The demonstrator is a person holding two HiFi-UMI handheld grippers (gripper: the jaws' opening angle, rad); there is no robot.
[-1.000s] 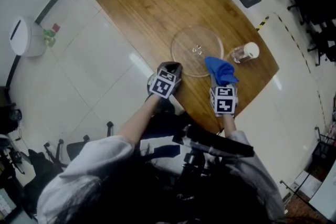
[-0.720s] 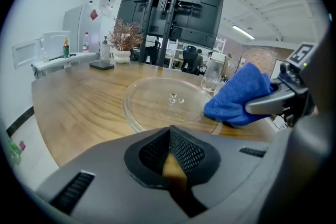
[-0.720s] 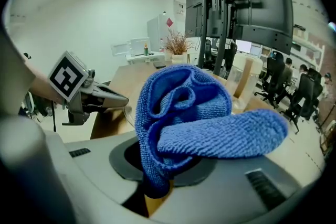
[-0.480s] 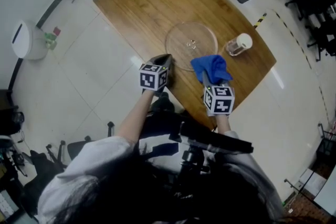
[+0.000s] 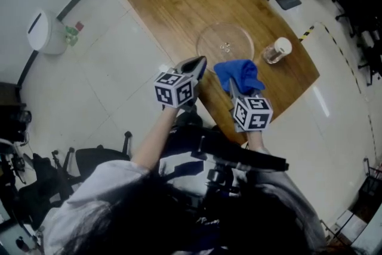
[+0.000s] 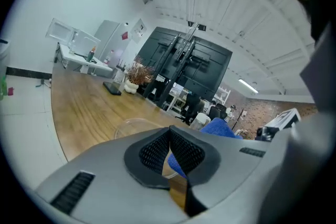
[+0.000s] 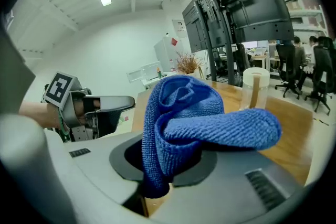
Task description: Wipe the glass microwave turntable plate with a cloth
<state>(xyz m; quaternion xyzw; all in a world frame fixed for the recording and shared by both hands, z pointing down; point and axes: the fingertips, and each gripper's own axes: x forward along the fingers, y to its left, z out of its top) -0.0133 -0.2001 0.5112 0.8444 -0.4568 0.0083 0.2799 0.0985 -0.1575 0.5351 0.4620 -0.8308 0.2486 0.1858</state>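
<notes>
The left gripper [image 5: 197, 65] is held at the near edge of the table [image 5: 173, 3], its jaws closed together with nothing between them. Just beyond it, the glass plate [image 5: 225, 42] is seen lying flat on the wood. To the right, the right gripper [image 7: 157, 178] is clamped on a bunched blue cloth [image 5: 239, 74], which is held at the plate's near right rim; contact cannot be made out. Further right, a capped jar [image 5: 276, 51] is stood on the table.

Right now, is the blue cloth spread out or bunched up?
Bunched up: the blue cloth sits in doubled-over folds, one end clamped in the right gripper.
</notes>
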